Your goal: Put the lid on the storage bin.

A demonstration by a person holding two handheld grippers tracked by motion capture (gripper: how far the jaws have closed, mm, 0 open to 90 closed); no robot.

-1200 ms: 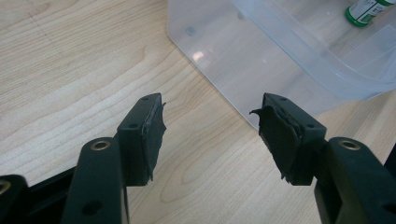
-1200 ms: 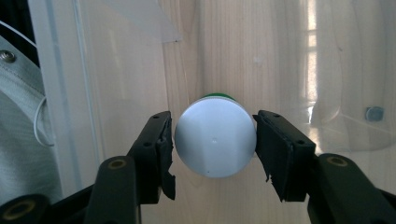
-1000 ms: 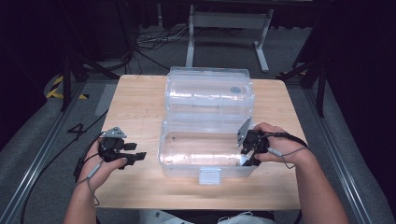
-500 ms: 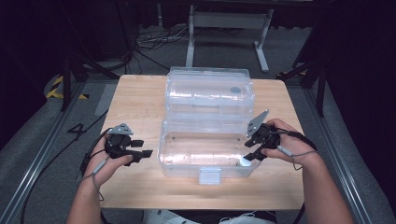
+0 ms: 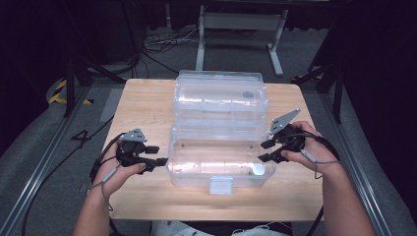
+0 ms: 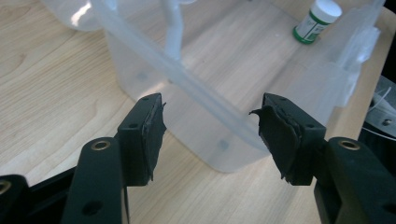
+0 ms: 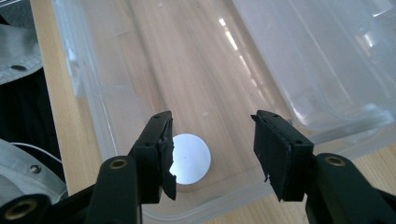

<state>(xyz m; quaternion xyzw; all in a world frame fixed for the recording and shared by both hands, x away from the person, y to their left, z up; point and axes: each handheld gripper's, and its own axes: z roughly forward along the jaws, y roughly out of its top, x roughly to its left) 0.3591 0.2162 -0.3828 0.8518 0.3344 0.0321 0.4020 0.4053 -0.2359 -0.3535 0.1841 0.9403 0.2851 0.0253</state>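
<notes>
1. A clear plastic box sat open in the middle of a wooden bench, its lid laid back on the far side and its latch tab facing the person.

2. A small bottle with a white cap stood inside the box, in the near right corner; the left gripper view showed a green band under its cap, seen through the box wall.

3. The left tongs were held level just off the box's left end, close to the wall, though contact could not be made out from above. In their own view the two black pads stood wide apart with nothing between them, the box's rounded corner lying beyond the gap.

4. The right tongs hovered at the box's right end, above its rim, in the person's right hand. Their pads also stood wide apart and gripped nothing.

5. In the right gripper view the white cap lay on the box floor below and beyond the left pad, clear of both pads.

6. Cables trailed from both tongs over the person's forearms toward the near bench edge.
</notes>
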